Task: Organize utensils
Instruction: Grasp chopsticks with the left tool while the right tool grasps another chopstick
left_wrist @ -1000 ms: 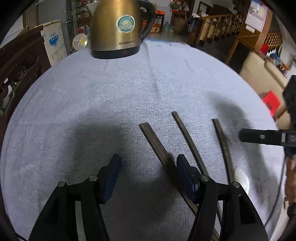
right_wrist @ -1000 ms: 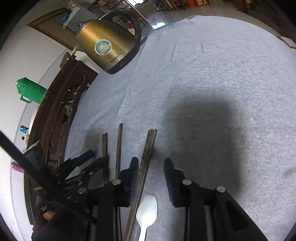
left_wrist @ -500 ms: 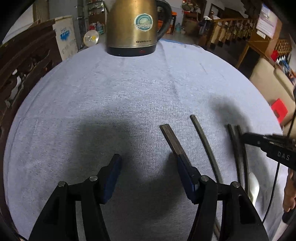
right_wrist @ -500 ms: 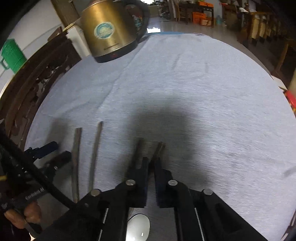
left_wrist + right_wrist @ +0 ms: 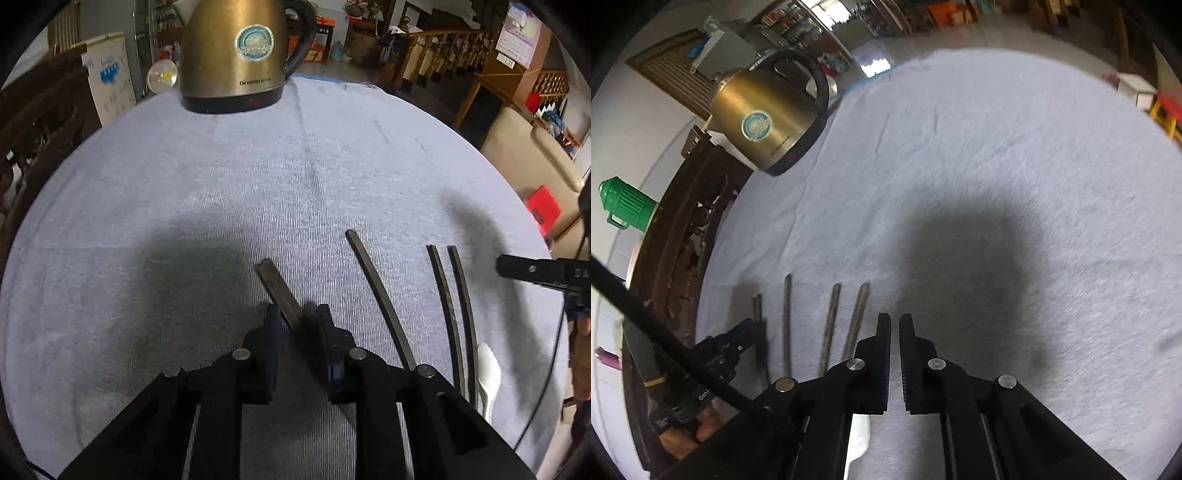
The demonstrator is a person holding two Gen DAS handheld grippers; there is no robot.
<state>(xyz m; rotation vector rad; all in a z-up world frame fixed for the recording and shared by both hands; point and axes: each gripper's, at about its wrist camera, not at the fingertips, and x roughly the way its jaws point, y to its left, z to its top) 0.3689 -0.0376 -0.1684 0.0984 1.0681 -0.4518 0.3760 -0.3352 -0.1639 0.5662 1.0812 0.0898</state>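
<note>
From my left wrist view, my left tool (image 5: 295, 325) is closing on the leftmost chopstick (image 5: 279, 290), which runs between the pads with a sliver of gap on each side, so I do not yet count it as gripped. It lies aslant to the pads and could twist, skid on the cloth of the tabletop (image 5: 184, 192) or tip up at the far end. Right of it lie a single chopstick (image 5: 376, 291), then a close pair of chopsticks (image 5: 452, 306) beside a white spoon (image 5: 487, 369) at the near right. From my right wrist view, my right tool (image 5: 891, 332) is nearly closed and holds nothing; the pair lies just left of it, the spoon (image 5: 858, 435) under its left finger, where a careless sweep could knock them apart.
</note>
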